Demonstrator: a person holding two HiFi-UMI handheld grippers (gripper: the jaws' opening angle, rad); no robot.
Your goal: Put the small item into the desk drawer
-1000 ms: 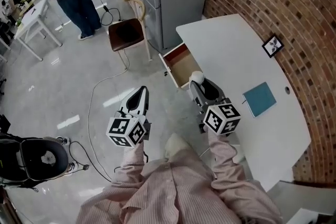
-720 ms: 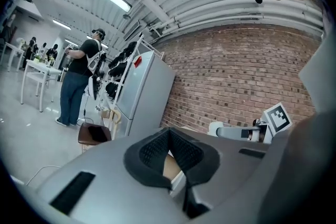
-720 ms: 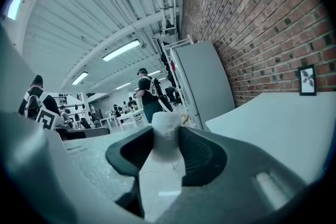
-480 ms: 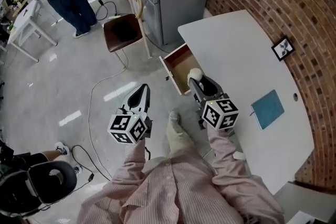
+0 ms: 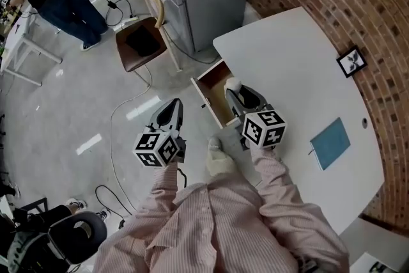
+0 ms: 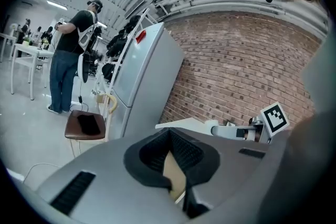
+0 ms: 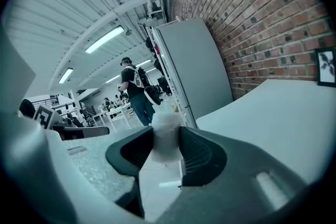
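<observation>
Right gripper view: small item (image 7: 166,139) pinched between the right tongs (image 7: 166,127).

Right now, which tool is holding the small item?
The right tool, beside the open drawer: a white item sits clamped between its jaws. The left tool is shut on nothing.

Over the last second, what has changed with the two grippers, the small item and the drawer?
The right gripper, still shut on the small white item, has edged a little forward, bringing the item to the desk-side rim of the open drawer. Nothing was taken hold of or let go. The left gripper stays shut and empty beside the drawer, which stays open.
</observation>
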